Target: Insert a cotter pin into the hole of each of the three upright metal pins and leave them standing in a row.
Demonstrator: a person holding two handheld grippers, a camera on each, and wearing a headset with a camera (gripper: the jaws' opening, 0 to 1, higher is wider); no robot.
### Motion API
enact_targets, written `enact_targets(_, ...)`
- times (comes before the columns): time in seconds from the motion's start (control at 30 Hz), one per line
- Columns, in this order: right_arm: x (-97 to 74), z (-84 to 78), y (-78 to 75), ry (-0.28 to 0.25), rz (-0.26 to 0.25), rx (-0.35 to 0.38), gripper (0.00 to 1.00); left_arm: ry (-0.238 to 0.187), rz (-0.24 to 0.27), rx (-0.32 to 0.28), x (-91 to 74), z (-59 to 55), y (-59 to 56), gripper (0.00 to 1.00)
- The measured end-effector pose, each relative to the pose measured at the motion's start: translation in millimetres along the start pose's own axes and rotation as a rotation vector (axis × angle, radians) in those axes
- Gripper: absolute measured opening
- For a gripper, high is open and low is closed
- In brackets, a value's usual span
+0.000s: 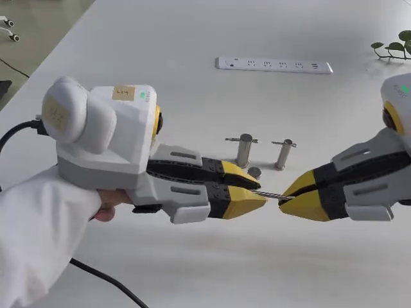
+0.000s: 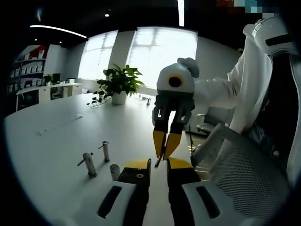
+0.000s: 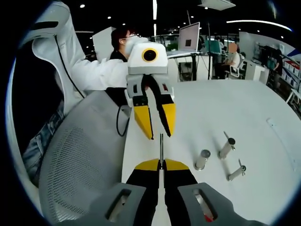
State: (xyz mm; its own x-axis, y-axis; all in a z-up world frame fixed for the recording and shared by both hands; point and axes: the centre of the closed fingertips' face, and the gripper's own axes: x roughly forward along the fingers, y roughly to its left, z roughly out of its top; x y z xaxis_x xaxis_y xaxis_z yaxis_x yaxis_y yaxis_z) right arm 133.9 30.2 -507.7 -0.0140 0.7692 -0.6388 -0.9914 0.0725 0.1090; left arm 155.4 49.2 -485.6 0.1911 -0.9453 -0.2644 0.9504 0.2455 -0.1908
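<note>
Cotter pin of thin silver-grey wire point(image 1: 273, 194) is held level over a broad white table point(image 1: 192, 83), between two facing claws. The left gripper point(image 1: 260, 192), a grey and white body with black jaws tipped in yellow, is gripped by a hand in a white sleeve point(image 1: 32, 237). Its jaws are spread, as seen from the right gripper view. The right gripper point(image 1: 284, 197), of the same make, is cut off by the picture's edge. Its jaws are pressed together on the cotter pin, whose held end is hidden between them. Whether the free end touches the left gripper's jaws cannot be told.

A long white power strip point(image 1: 275, 65) lies well beyond both claws. A green plant point(image 1: 393, 48), partly cut off, sits beyond the right gripper.

Just behind the gap between the claws stand three pins. A wide grey metal pin point(image 1: 244, 151) and a slimmer grey metal pin point(image 1: 282, 155) each carry a wire across the top. A third grey metal pin point(image 1: 255, 172) stands nearest the left gripper's tips. Its lower part is hidden by the jaw, and its hole cannot be made out.
</note>
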Motion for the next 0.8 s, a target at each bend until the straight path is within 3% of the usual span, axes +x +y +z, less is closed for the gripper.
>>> enact_targets(0.1, -0.9, -9.2, -8.7, 0.038, -0.025, 0.005, 0.0, 0.012, 0.033, 0.007, 1.1, -5.0, 7.1, 0.15)
enact_targets(0.27, -0.4, -30.1, -32.7, 0.119, -0.092, 0.015, 0.0, 0.0, 0.128, 0.032, 8.5, -9.6, 26.3, 0.33)
enact_targets(0.37, 0.9, -35.9, -42.3, 0.145, -0.114, 0.013, 0.0, 0.006, 0.175, 0.031, 14.7, -15.0, 38.3, 0.35)
enact_targets(0.5, 3.9, -43.2, -50.8, 0.174, -0.12, 0.02, 0.0, 0.05, 0.228, 0.028, 25.6, -32.6, 53.2, 0.34)
enact_targets(0.67, 6.4, -47.1, -59.2, 0.201, -0.136, 0.001, 0.0, 0.071, 0.203, -0.046, 38.8, -47.8, 54.9, 0.35)
enact_targets(0.8, 8.9, -46.4, -65.7, 0.194, -0.14, -0.007, 0.0, 0.085, 0.225, -0.048, 44.9, -56.6, 62.5, 0.37)
